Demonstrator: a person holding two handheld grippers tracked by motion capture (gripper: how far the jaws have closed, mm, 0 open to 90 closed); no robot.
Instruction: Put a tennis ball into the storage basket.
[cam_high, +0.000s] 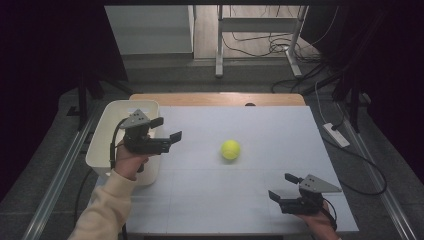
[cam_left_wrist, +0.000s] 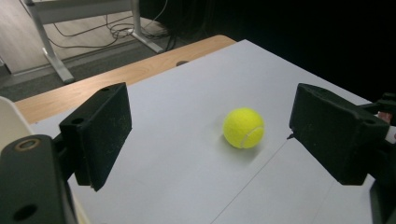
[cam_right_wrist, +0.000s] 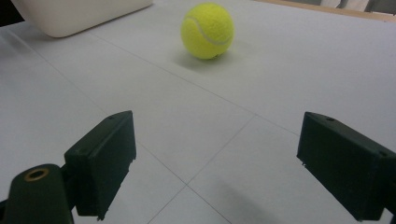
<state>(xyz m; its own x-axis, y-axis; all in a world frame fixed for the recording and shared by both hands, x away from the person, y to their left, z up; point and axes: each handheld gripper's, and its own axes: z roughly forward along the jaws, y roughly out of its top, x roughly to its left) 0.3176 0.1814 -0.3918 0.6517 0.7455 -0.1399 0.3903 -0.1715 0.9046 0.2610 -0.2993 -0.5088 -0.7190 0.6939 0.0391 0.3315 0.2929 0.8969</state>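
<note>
A yellow tennis ball (cam_high: 230, 149) lies near the middle of the white table top (cam_high: 250, 200). My left gripper (cam_high: 166, 129) is held open to the ball's left, jaws pointing at it with nothing between them. In the left gripper view the tennis ball (cam_left_wrist: 243, 127) sits on the table between and beyond the wide-apart jaws of the left gripper (cam_left_wrist: 212, 135). My right gripper (cam_high: 283, 186) is open low over the table's front right. The right gripper view has the tennis ball (cam_right_wrist: 207, 30) far ahead of the empty right gripper (cam_right_wrist: 217, 165).
A white rectangular bin (cam_high: 111, 125) stands at the table's left edge, just behind my left hand; its corner (cam_right_wrist: 74, 16) is in the right gripper view. A wooden strip (cam_high: 215, 99) runs along the far edge. Cables and a desk frame (cam_high: 260, 30) lie on the floor beyond.
</note>
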